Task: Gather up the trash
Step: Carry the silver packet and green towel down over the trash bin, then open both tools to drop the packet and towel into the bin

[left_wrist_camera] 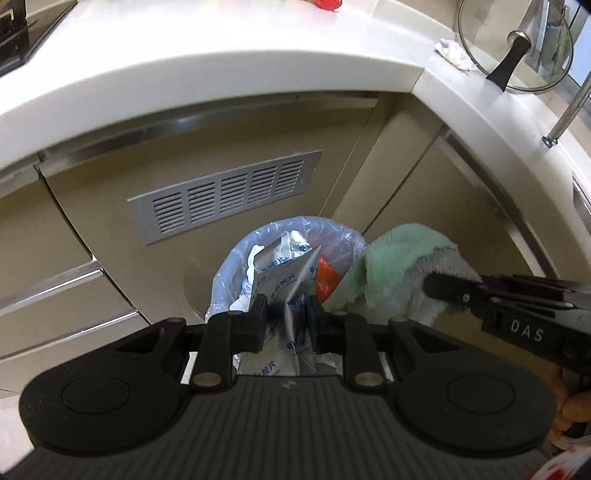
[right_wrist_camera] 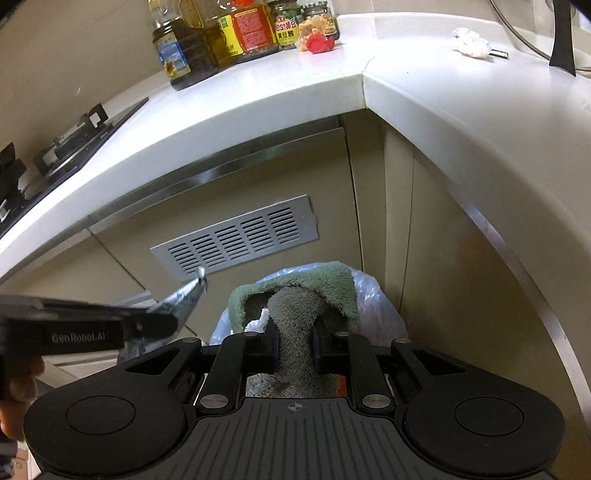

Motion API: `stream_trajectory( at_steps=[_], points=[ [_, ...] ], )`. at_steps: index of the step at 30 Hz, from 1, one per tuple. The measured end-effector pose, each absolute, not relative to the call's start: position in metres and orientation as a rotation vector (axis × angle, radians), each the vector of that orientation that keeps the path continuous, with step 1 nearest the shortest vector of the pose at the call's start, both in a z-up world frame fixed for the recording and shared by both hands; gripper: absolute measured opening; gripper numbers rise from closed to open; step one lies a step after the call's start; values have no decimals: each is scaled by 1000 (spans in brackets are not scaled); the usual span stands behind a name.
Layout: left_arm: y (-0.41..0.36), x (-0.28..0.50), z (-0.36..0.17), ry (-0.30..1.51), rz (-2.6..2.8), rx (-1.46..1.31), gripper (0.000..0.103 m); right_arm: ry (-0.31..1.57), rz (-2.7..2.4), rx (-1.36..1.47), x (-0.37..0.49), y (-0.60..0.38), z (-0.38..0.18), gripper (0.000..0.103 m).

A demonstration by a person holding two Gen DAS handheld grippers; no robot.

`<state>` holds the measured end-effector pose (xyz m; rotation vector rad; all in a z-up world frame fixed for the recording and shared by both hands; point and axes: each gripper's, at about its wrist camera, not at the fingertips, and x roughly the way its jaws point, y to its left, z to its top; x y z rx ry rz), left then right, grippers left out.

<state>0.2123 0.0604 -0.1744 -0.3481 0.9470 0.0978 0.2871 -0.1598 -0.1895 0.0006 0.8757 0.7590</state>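
My left gripper is shut on a silver foil packet with blue print, held over a bin lined with a pale blue bag; white paper and an orange wrapper lie inside. My right gripper is shut on a green and grey cloth, held over the same bag. The cloth also shows in the left wrist view, right of the bin. The foil packet also shows in the right wrist view, at the left.
A white L-shaped counter runs above beige cabinets with a metal vent grille. Oil bottles and jars and a red cap stand at the back. A crumpled white tissue, a glass lid and a stove are on the counter.
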Motion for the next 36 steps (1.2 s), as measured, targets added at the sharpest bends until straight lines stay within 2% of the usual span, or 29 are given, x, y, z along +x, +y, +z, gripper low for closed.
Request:
stream_trajectory(
  at_steps=[5,7,9,10,36],
  points=[
    [59,217,-183,947,108,-349,20,855,747,10,296,-151,-206,17],
    [60,220,-185,948,110,-347,20,883,745,23,304,-146,-216,23],
    [61,222,-186,950,110,-344,20,917,747,53,311,-144,-226,54],
    [61,222,-187,951,110,-341,20,915,739,64,313,-145,-229,58],
    [46,274,-216,1010,40,-284,21,1011,586,9,326,-156,-258,60]
  ],
)
